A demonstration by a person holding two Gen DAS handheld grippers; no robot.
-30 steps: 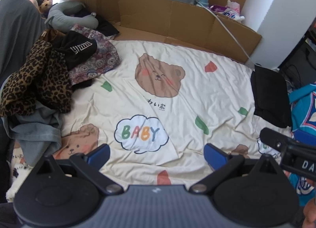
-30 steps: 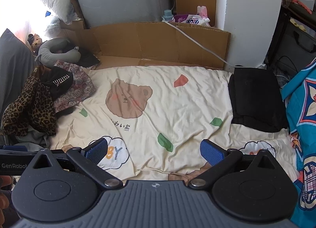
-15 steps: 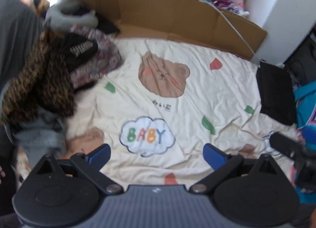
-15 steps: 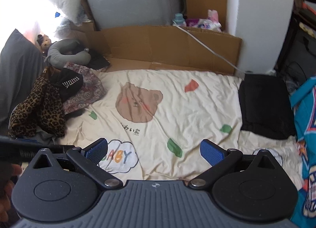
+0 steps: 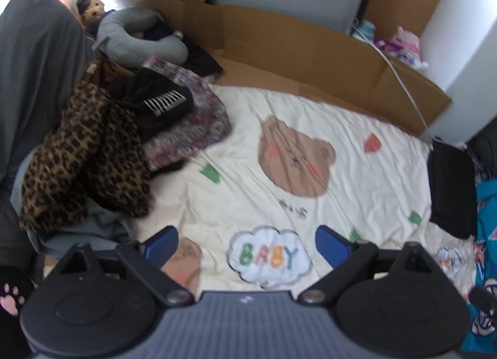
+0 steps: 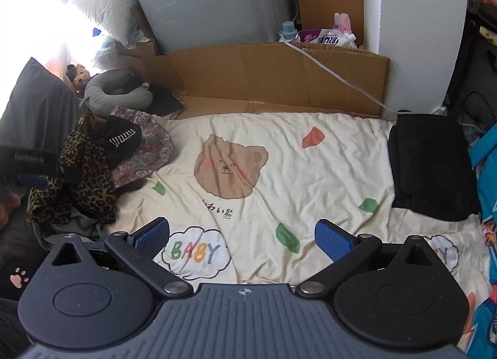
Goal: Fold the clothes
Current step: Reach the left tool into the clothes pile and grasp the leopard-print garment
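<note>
A heap of unfolded clothes lies at the left of the bed: a leopard-print garment (image 5: 84, 157) (image 6: 84, 179), a black top with white lettering (image 5: 155, 104) (image 6: 121, 138), a patterned cloth (image 5: 192, 129) (image 6: 146, 147) and a grey garment (image 5: 80, 231). A folded black garment (image 5: 450, 185) (image 6: 431, 166) rests at the right edge. My left gripper (image 5: 247, 244) is open above the bear-print sheet (image 5: 279, 172), near the heap, holding nothing. In the right wrist view it shows at the far left, beside the leopard garment. My right gripper (image 6: 242, 236) is open over the sheet (image 6: 279, 172), empty.
Cardboard panels (image 6: 279, 76) line the far side of the bed, with a white cable (image 6: 335, 73) draped over them. A grey neck pillow (image 6: 115, 88) and a dark pillow (image 5: 34, 64) sit at the back left. A teal printed cloth (image 6: 487, 172) lies at the right edge.
My left gripper has swung left toward the clothes heap, which now looms larger. My right gripper has pulled back and up a little. Both stayed open and empty.
</note>
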